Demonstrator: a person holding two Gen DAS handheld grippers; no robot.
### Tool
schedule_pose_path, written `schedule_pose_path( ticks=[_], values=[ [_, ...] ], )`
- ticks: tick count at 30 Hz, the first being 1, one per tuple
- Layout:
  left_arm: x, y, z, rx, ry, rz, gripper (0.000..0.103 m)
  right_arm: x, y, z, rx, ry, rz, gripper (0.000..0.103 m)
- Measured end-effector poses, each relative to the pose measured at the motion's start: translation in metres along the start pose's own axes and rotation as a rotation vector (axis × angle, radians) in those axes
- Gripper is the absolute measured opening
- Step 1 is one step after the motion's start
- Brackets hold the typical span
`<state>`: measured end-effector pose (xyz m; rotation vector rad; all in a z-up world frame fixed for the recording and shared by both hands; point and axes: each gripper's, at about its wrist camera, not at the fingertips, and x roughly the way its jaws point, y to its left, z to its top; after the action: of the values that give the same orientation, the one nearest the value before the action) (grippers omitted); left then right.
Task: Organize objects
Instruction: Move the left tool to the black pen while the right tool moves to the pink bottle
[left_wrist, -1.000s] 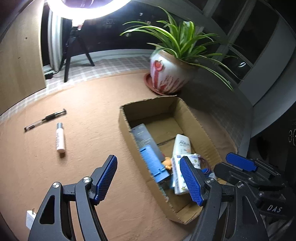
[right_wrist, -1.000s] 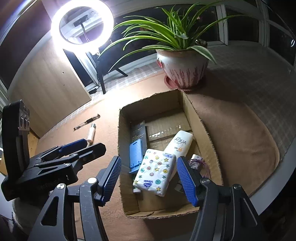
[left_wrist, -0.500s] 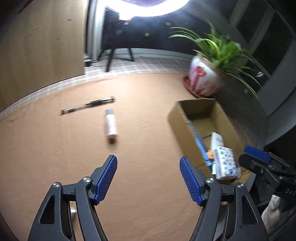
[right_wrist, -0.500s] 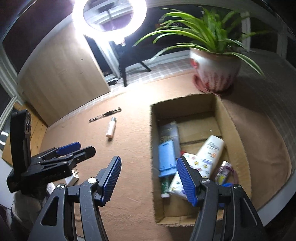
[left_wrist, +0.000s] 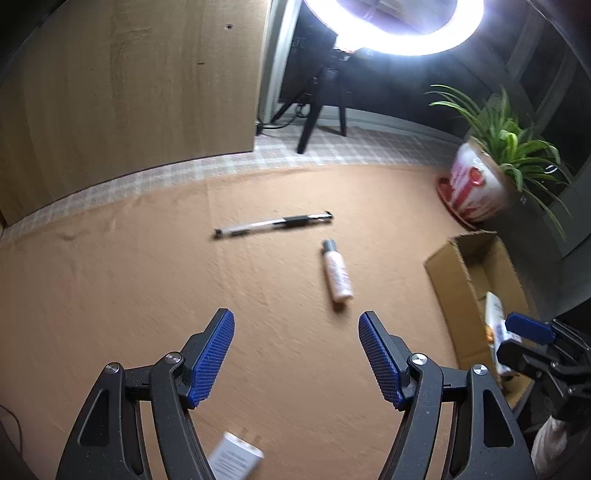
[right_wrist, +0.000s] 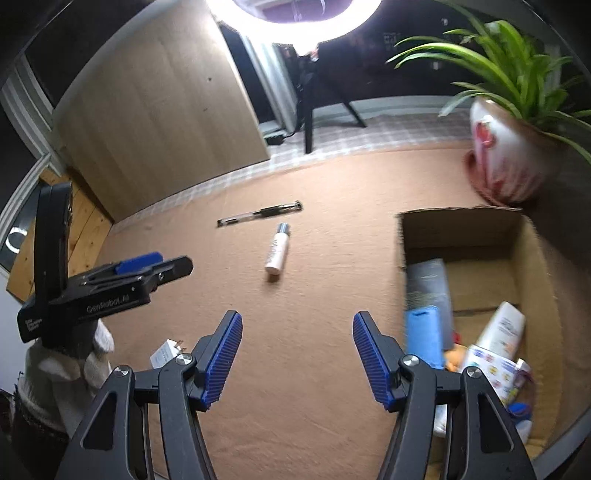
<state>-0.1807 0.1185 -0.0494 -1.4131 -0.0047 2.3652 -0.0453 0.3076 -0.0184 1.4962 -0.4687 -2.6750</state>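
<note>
Left wrist view: the left gripper is shown with its blue ribbed pads spread apart and nothing between them, above the tan cloth-covered table.
Right wrist view: the right gripper is likewise seen parted and empty.
Nearest loose item: a small white wall charger with metal prongs is found just beside the left gripper's base; it is judged rigid and light, and is best taken across its flat faces.
Middle distance: a small white cylindrical plastic bottle with a grey cap lies on its side, well ahead of both jaws. It is judged light, stiff and smooth, and liable to roll; it should be pinched across the middle of its barrel.
Beyond: a slim clear pen with a black grip lies near the bottle, apart from it. It is judged thin and slippery, and is best seized at the rubber grip.
Destination: an open brown cardboard box, already part-filled, stands at the right.
</note>
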Motion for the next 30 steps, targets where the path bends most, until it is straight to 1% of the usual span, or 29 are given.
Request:
schedule_pose_path(
  ticks=[6, 13, 16, 22, 25, 27, 30],
  values=[
    [0.021, 0.012, 0.020, 0.011, 0.018, 0.007, 0.073, 0.031, 0.008, 0.016, -0.013, 0.037, 0.002, 0.059],
    [0.054, 0.012, 0.047, 0.040, 0.036, 0.012, 0.073, 0.065, 0.002, 0.029, 0.033, 0.091, 0.013, 0.059],
    [0.071, 0.011, 0.058, 0.044, 0.049, 0.015, 0.071, 0.077, -0.002, 0.034, 0.055, 0.105, 0.015, 0.058],
    [0.101, 0.011, 0.076, 0.054, 0.061, 0.020, 0.065, 0.089, -0.003, 0.038, 0.062, 0.119, 0.008, 0.058],
    [0.114, 0.009, 0.083, 0.064, 0.059, 0.025, 0.065, 0.092, -0.003, 0.040, 0.062, 0.122, 0.002, 0.058],
    [0.122, 0.007, 0.088, 0.080, 0.057, 0.013, 0.065, 0.094, -0.004, 0.041, 0.062, 0.125, -0.002, 0.058],
    [0.134, 0.004, 0.094, 0.102, 0.068, 0.036, 0.065, 0.097, -0.005, 0.043, 0.058, 0.129, -0.009, 0.058]
  ],
)
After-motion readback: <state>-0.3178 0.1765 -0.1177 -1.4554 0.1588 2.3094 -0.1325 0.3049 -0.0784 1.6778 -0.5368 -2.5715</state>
